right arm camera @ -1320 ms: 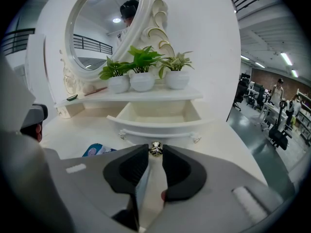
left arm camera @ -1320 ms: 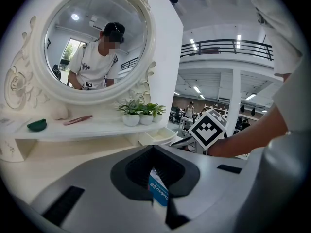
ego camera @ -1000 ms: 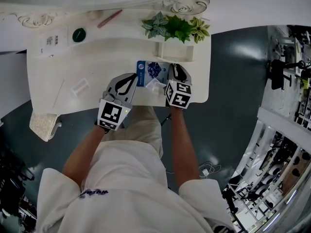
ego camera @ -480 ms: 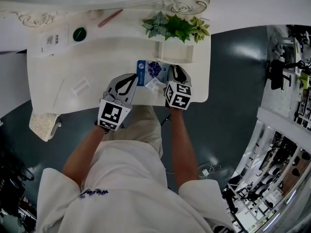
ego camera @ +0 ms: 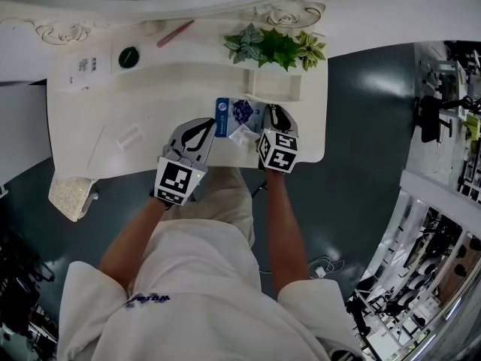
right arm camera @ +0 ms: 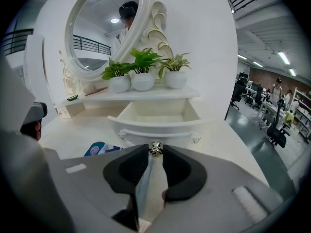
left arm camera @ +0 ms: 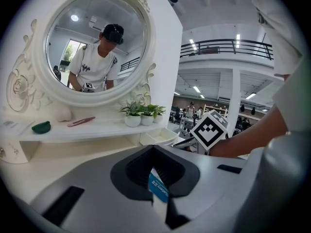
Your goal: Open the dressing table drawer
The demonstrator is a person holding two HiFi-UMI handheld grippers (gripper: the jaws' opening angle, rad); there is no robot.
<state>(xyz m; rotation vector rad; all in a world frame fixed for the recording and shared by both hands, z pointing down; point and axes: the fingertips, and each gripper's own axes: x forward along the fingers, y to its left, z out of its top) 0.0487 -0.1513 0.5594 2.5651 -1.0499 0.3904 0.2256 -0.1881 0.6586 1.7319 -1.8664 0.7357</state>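
Observation:
The white dressing table has its small right drawer pulled out; in the right gripper view the drawer stands open and empty, its metal knob just beyond my jaw tips. My right gripper is shut on a thin white sachet that stands edge-on between the pads. My left gripper is shut on the left edge of a blue packet lying on the tabletop between both grippers.
Three small potted plants stand on the shelf above the drawer, under the oval mirror. A pink stick and a green dish lie on the shelf at left. A clear box sits on the tabletop at left.
Only the head view has shifted slightly; both grippers, the packet and the drawer keep their places.

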